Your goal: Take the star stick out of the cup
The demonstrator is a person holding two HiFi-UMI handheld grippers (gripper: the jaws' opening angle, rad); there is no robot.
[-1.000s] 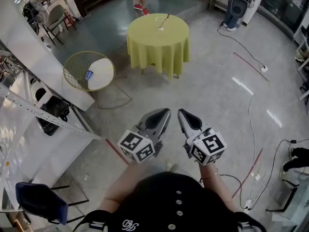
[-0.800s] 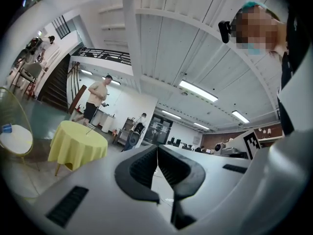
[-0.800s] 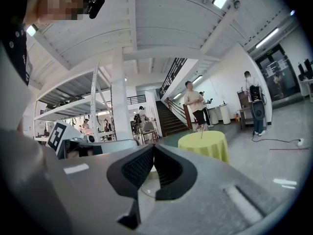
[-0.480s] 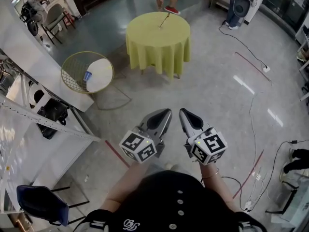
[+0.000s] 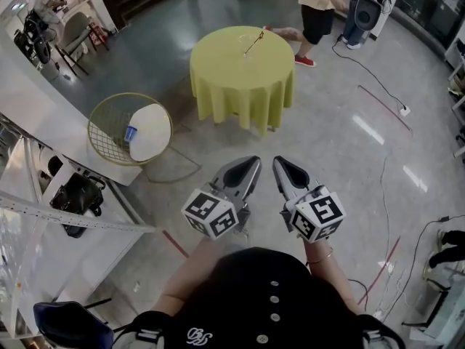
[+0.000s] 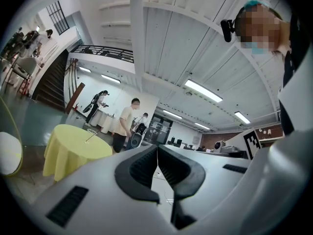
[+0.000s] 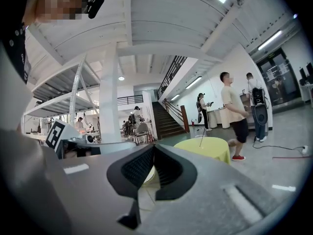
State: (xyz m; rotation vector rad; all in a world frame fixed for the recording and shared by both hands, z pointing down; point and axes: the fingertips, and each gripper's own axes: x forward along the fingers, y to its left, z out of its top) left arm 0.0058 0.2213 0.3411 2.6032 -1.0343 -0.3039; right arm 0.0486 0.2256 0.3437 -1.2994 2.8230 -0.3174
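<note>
At the left stands one round wire chair [image 5: 129,128], off the path. Further in, one yellow-clothed table [image 5: 242,78] carries the one cup [image 5: 245,51], barely visible, with the one star stick [image 5: 254,41] leaning out of it, well apart from both tools. The left gripper [image 5: 251,163] and right gripper [image 5: 279,163] point level toward the table, each with jaws pressed together and empty, probably carried on approach. One person [image 5: 317,9] walks beyond the table's right.
</note>
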